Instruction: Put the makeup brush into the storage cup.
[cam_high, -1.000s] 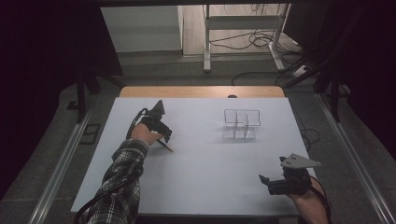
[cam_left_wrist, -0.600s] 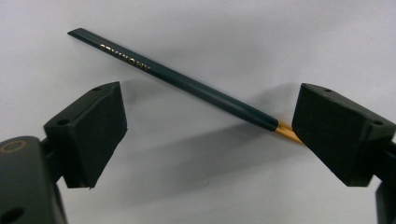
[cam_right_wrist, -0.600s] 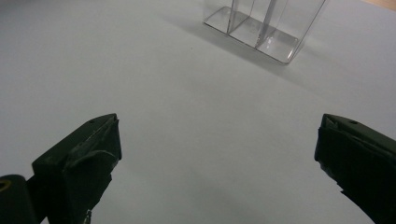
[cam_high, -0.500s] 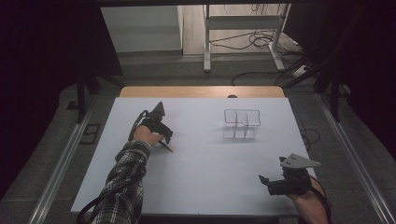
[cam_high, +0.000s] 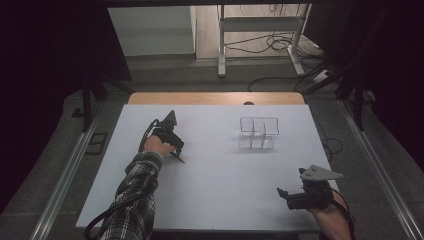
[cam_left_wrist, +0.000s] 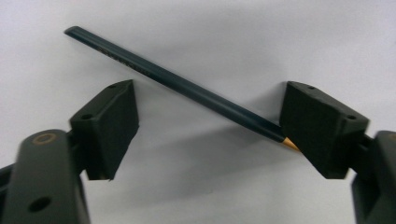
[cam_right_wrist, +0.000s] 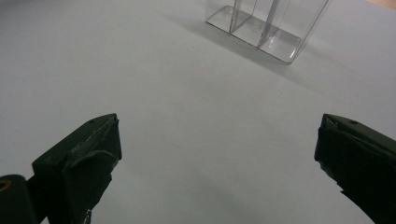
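1. From the high view, my left gripper (cam_high: 176, 152) sits over a dark pencil (cam_high: 178, 158) lying on the white table (cam_high: 215, 190), well left of the clear divided holder (cam_high: 258, 133).
2. My left gripper view gives the detail: the jaws have just been closing, the pencil (cam_left_wrist: 177, 84) slants between them, its sharpened tip at one pad, not yet clamped.
3. My right gripper (cam_high: 287, 196) rests near the table's front edge with jaws apart, holding nothing, the holder (cam_right_wrist: 266, 28) ahead.

Dim room, evenly lit table, soft shadows, mild blur
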